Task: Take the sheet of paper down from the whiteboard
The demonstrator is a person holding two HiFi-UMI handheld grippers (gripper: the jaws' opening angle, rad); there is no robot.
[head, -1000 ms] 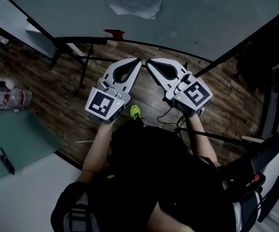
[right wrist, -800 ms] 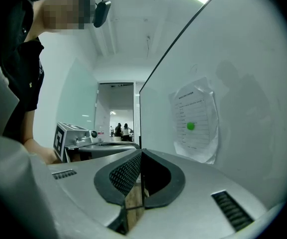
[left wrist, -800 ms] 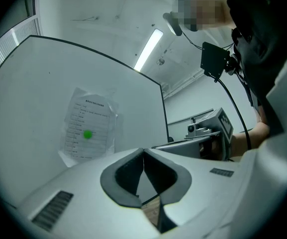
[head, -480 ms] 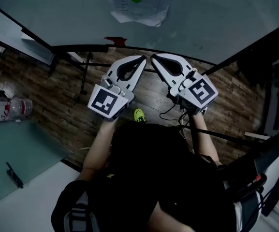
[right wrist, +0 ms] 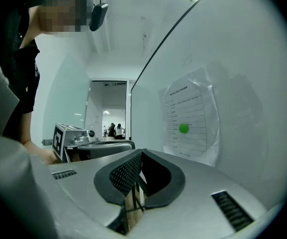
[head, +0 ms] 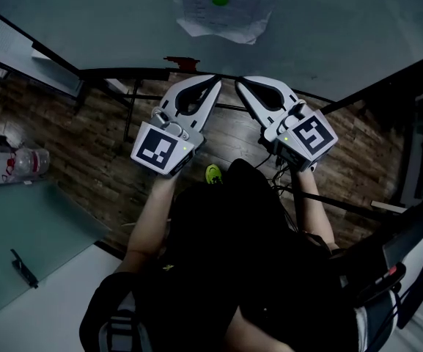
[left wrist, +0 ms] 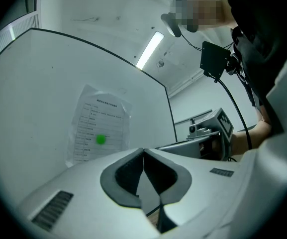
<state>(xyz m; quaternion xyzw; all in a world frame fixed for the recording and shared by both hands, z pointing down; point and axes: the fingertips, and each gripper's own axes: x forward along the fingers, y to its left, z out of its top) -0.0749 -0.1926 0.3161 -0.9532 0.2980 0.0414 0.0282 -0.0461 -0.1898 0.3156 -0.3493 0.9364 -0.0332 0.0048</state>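
Left gripper [head: 215, 84] and right gripper [head: 240, 84], side by side, each with jaws pressed together and nothing between them, tips toward the whiteboard [head: 343, 28]. Sheet of paper [head: 226, 9] — in a clear sleeve, with a green dot [head: 220, 0] on it — hangs on the board beyond both tips, untouched.

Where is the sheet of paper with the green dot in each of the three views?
Head view: the sheet of paper hangs at the top edge, slightly right of centre, on the whiteboard.
Left gripper view: the sheet is left of centre, at mid height.
Right gripper view: the sheet is right of centre, at mid height.
Shared landmark: the green dot on the sheet.
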